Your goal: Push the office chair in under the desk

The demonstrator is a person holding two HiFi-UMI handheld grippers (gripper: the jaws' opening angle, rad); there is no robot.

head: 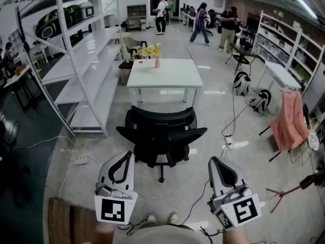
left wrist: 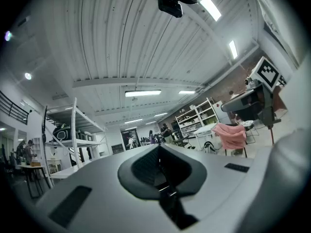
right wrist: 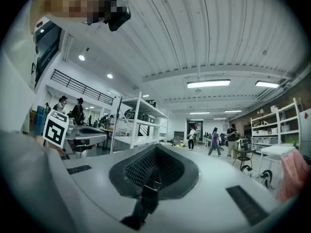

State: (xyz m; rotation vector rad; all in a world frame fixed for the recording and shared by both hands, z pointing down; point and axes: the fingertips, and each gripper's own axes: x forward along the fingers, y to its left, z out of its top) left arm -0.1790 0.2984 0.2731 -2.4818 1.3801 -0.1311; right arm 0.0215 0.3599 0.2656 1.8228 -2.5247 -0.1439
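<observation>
Left gripper [head: 125, 155] and right gripper [head: 215, 160] are holding their fingers [head: 131, 170] fully closed, empty; ahead of them the black office chair [head: 161, 135] is facing the white desk [head: 165, 76], backrest nearest.

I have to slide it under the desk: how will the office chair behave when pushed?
It likely rolls easily: the office chair stands on a star base on smooth, glossy floor. Pushed off-centre on its backrest, it may swivel rather than travel straight toward the desk.

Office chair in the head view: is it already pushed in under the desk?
No, the office chair stands wholly on the near side of the white desk, its seat not beneath the top.
</observation>
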